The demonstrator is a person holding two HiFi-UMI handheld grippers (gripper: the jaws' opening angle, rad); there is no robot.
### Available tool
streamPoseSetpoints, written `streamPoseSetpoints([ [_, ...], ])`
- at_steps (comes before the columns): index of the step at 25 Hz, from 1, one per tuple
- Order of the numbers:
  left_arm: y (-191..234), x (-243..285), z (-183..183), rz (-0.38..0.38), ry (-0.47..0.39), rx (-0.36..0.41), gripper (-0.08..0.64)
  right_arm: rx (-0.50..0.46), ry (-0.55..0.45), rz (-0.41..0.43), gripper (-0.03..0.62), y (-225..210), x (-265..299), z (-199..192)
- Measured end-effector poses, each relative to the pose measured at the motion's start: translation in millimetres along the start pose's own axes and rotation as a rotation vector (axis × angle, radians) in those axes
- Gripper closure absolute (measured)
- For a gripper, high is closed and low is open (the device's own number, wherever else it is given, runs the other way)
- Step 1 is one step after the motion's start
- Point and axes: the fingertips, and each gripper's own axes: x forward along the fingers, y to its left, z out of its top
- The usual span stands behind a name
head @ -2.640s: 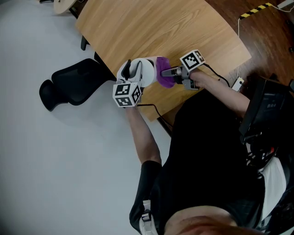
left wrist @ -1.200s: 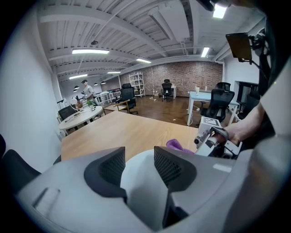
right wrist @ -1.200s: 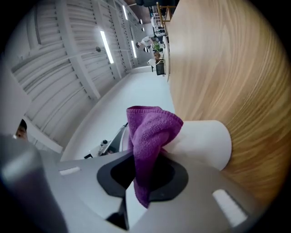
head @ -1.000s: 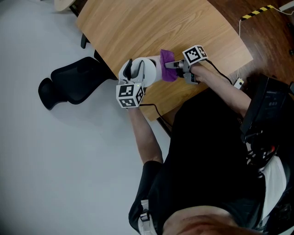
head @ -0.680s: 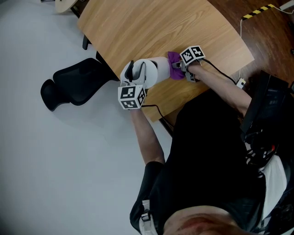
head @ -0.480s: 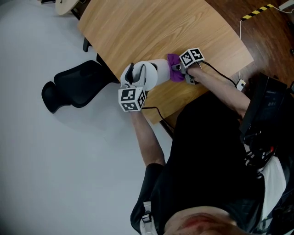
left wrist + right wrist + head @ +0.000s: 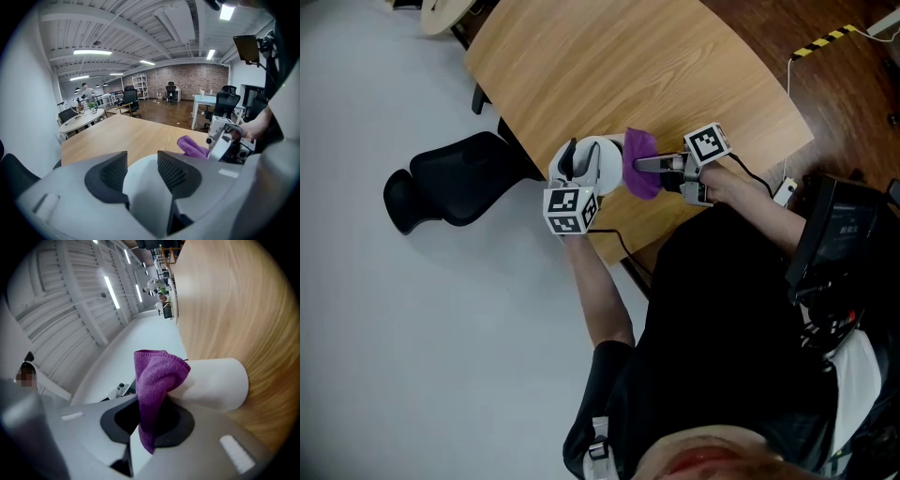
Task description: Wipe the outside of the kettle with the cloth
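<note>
Atop wooden table (image 7: 675, 56): white kettle (image 7: 602, 159); grey floor (image 7: 412, 328), black chair (image 7: 450, 178) alongside.

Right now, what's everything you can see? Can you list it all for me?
kettle: one, white with a black handle, on the table near its edge
cloth: one, purple, against the kettle's side
table: one, light wood, under the kettle
chair: one, black, beside the table
person: one, black shirt, at the table's near edge
left tongs: one, grey, jaws just been closing, gripping the kettle
right tongs: one, grey, shut on the cloth
</note>
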Motion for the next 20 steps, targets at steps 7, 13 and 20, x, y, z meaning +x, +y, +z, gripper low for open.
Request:
streamPoseSetpoints([
  [7,-6.0,2.0,3.8,0.007,-0.001,0.010,0.477,-0.209,0.023,-0.015,0.537,-44.7,11.5,26.1],
  [13,-5.5,-1.3,0.9,0.008,-0.009,0.012,0.477,-0.159,-0.003,-0.255,0.542,-134.7,2.0,51.7],
  [20,-2.6,-4.1,-3.2,0.006,-0.021,0.009,0.477,-0.159,0.014,-0.439,0.548,-185.3,-1.5,58.5],
])
